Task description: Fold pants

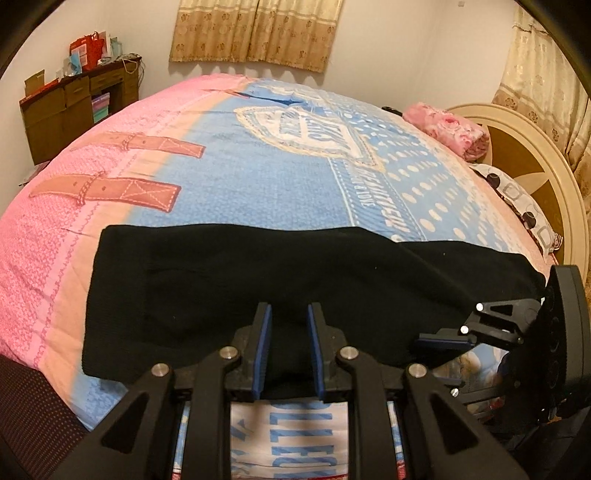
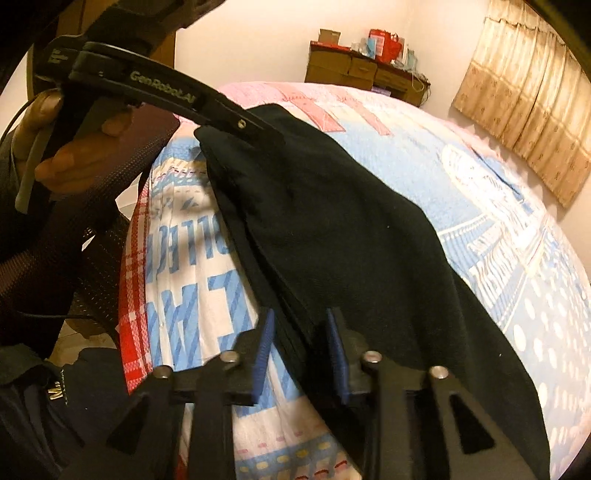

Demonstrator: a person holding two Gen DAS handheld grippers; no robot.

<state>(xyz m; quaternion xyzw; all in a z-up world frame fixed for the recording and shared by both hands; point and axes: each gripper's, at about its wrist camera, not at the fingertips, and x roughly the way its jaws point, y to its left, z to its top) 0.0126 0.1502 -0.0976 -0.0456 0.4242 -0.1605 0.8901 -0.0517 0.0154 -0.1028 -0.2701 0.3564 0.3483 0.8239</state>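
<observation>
Left gripper (image 1: 290, 347) pinches the black pants' (image 1: 258, 295) near edge; right gripper (image 2: 301, 354) stands parted, cloth loose between its pads.

I judge one fold done: pants lie as a flat band across the bedspread (image 1: 258, 177), further folds remaining.

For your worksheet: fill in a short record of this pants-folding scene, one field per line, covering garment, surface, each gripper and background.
Garment: black pants, lying as a long band across the bed
Surface: bedspread, pink and blue print
Left gripper: jaws narrow, black cloth between the pads
Right gripper: jaws apart, astride the pants' near edge
Background: brown desk, curtain, headboard
</observation>
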